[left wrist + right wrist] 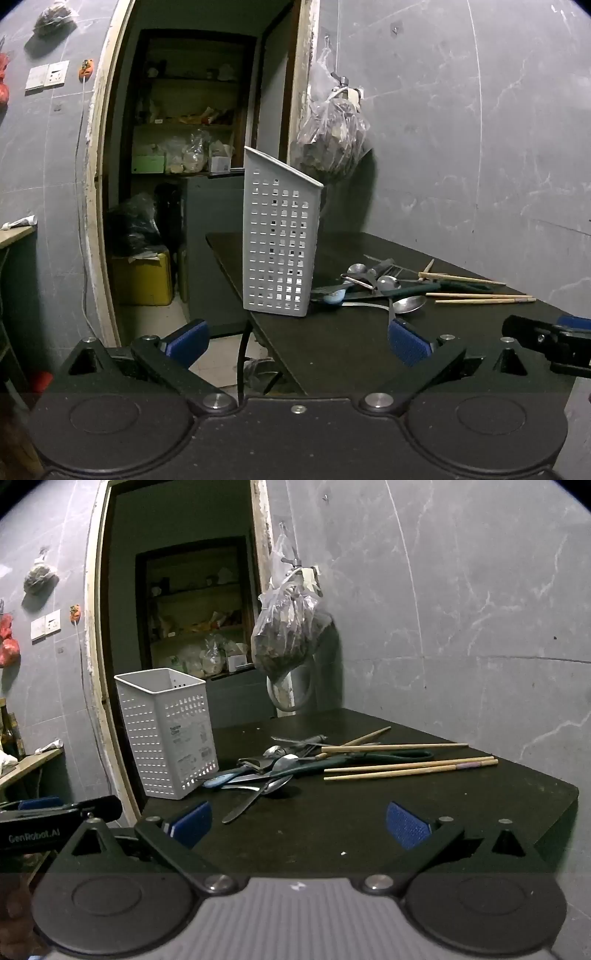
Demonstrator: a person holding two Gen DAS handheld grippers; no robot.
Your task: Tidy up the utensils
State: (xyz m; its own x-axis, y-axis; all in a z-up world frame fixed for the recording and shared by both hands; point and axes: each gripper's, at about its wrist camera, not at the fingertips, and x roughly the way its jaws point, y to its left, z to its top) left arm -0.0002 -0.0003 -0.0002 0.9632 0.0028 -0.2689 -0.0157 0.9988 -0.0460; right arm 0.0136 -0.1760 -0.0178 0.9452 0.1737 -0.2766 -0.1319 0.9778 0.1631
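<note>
step: start, nothing sorted | both hand-held grippers, left (297,341) and right (297,823), spread wide, empty | next: pick one chopstick (393,747) from the worktop (369,812) pile, drop into the caddy (168,731)

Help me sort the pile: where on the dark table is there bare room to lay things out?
The near strip of the table, in front of the spoons, is bare, as is the far back behind the chopsticks. The cluster beside the white basket is crowded.
</note>
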